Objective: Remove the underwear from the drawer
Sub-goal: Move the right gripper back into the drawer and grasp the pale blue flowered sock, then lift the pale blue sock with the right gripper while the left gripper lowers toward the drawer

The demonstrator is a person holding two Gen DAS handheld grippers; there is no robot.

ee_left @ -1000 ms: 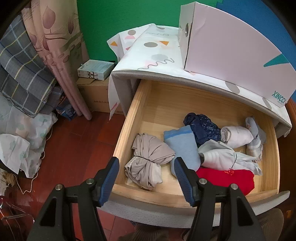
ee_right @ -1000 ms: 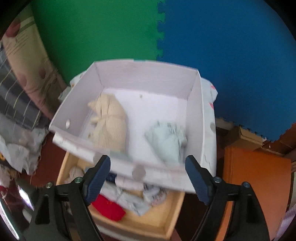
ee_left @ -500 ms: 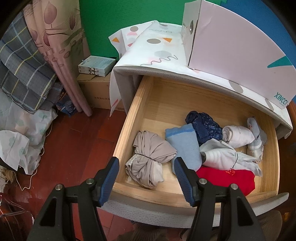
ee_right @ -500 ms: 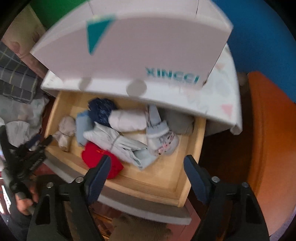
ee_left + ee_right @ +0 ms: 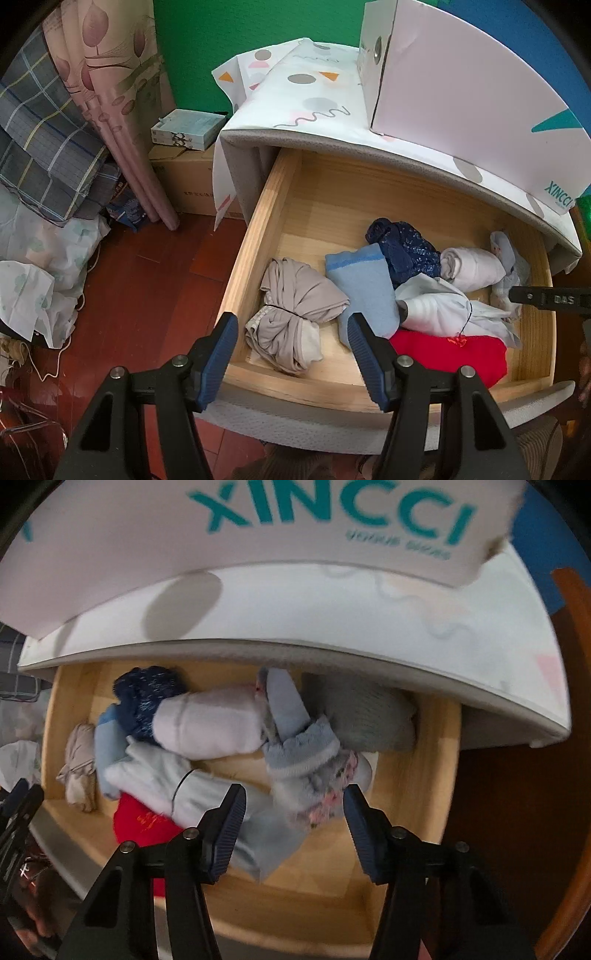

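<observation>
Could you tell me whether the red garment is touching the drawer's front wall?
Touching: the left wrist view shows the red garment lying against the drawer's front wall, no floor showing between.

The drawer (image 5: 255, 236) is showing pale, smooth, matt wood. The fluffy sock (image 5: 303, 753) is looking fuzzy, the red cloth (image 5: 450, 354) soft and matt. The box (image 5: 461, 85) is showing matt white cardboard. The floor (image 5: 147, 280) is gleaming as glossy reddish wood.

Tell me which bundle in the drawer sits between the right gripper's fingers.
The fluffy pale-blue bundle with pink flecks, by the drawer's right side; the right gripper is closing around it, the others lie further left.
</observation>
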